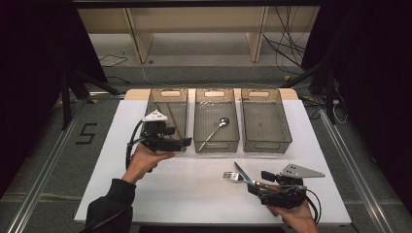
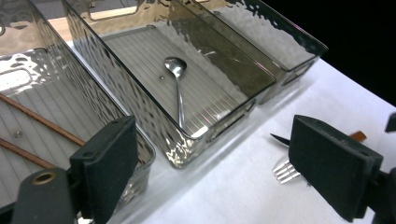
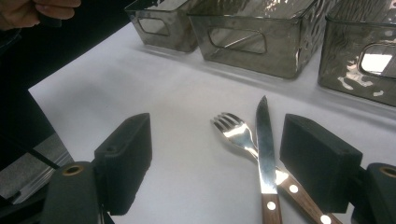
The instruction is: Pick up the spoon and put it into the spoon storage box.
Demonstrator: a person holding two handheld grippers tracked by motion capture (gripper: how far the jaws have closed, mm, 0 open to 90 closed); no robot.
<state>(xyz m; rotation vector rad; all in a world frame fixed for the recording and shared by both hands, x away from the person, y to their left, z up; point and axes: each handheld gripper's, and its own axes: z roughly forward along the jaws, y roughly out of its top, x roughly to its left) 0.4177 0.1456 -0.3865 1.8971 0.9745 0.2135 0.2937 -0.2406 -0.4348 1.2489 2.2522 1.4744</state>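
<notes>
Fingers [image 2: 109,163] of left gripper [image 1: 187,142] spread wide, nothing between them, at left-centre of high view by the left bin [image 1: 167,116], which holds two brown sticks [image 2: 42,121]. Middle bin [image 1: 216,121]: spoon [image 1: 216,128] lying flat. Right bin [image 1: 265,119] next along. Lower right: right gripper [image 3: 212,161] wide apart too, gripping nothing; fork [image 3: 236,133] and knife [image 3: 265,144] lie crossed on the white table [image 1: 194,189] between its pads, untouched.

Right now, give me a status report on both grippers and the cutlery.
Left gripper open, empty, by the left bin. Right gripper open, knife and fork crossed between its jaws, not gripped. Spoon in the middle bin. Nothing in the way.
</notes>
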